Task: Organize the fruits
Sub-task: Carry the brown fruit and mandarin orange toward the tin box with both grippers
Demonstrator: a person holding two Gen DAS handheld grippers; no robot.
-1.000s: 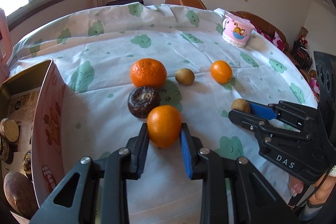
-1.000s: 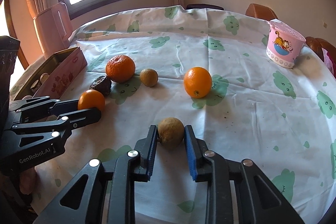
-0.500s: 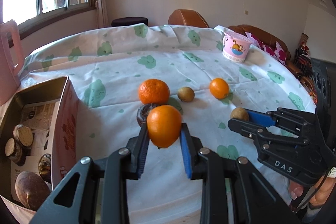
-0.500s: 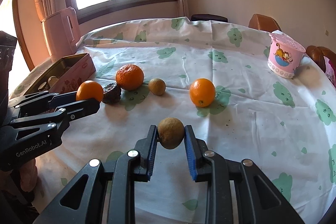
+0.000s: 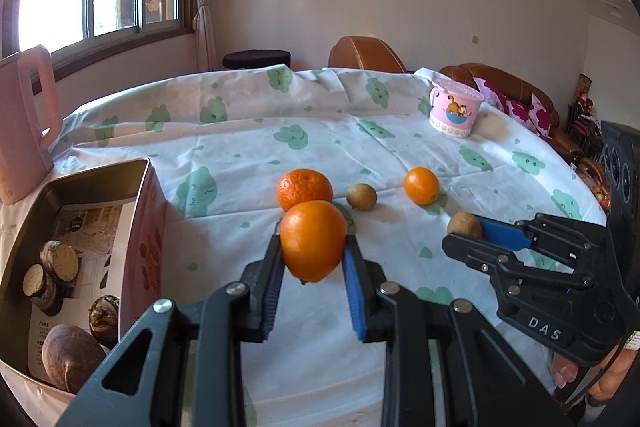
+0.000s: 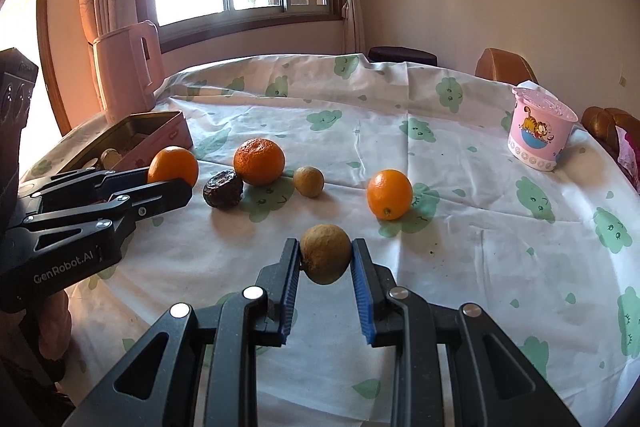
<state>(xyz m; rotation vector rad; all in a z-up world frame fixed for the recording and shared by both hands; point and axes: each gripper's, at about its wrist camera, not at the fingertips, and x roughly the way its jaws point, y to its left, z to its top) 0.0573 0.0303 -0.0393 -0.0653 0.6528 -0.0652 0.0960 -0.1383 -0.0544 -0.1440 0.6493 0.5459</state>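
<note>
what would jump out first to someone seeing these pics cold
Each gripper is shut on a fruit lifted off the table: the left gripper holds an orange, the right gripper a small brown fruit. Behind them more fruit lies loose on the cloud-print tablecloth, and an open tin sits at the left edge.

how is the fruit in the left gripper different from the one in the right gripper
The orange in the left gripper is bright, smooth and glossy; the brown fruit in the right gripper is dull and rough-skinned. The orange looks clearly bigger than the brown fruit, bulging past its jaws. Both are roundish, clamped between closed jaws and held clear of the tablecloth.
</note>
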